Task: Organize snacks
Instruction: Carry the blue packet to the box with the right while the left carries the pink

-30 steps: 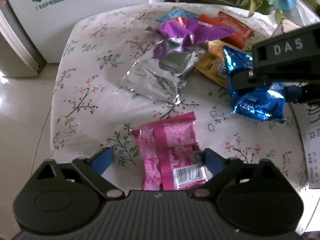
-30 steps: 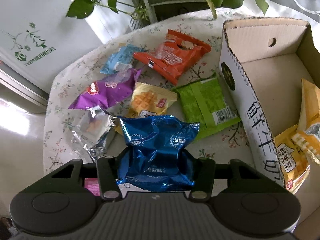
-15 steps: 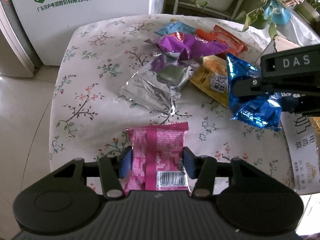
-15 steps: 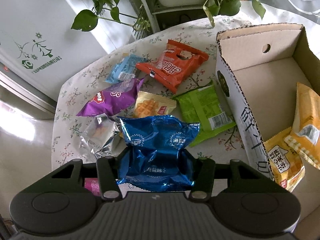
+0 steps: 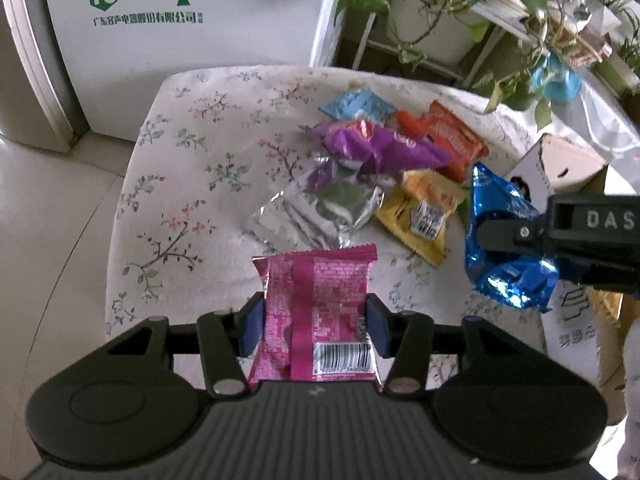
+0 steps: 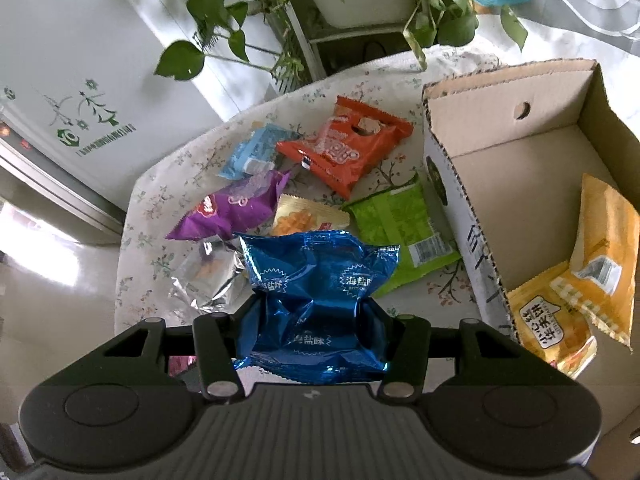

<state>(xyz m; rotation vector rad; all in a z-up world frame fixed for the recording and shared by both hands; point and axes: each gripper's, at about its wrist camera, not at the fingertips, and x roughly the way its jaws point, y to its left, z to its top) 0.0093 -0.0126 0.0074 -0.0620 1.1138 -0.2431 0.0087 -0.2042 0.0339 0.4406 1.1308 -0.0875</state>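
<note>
My left gripper (image 5: 314, 326) is shut on a pink snack packet (image 5: 316, 312) and holds it above the floral table (image 5: 180, 208). My right gripper (image 6: 316, 330) is shut on a crinkled blue snack packet (image 6: 320, 300), held above the table; the packet also shows in the left wrist view (image 5: 504, 240). A cardboard box (image 6: 472, 216) stands at the right with two yellow packets (image 6: 580, 280) inside. Purple (image 6: 236, 208), silver (image 6: 204, 276), orange (image 6: 348, 144), green (image 6: 400, 228), light blue (image 6: 256, 152) and small yellow (image 6: 304, 216) packets lie on the table.
A white appliance (image 5: 180, 32) stands behind the table at the left. A rack with potted trailing plants (image 6: 340, 12) stands behind the table. Tiled floor (image 5: 52, 220) lies to the left of the table edge.
My left gripper closed on the pink packet and lifted it off the table. My right gripper rose with the blue packet and both views pulled back from the table.
</note>
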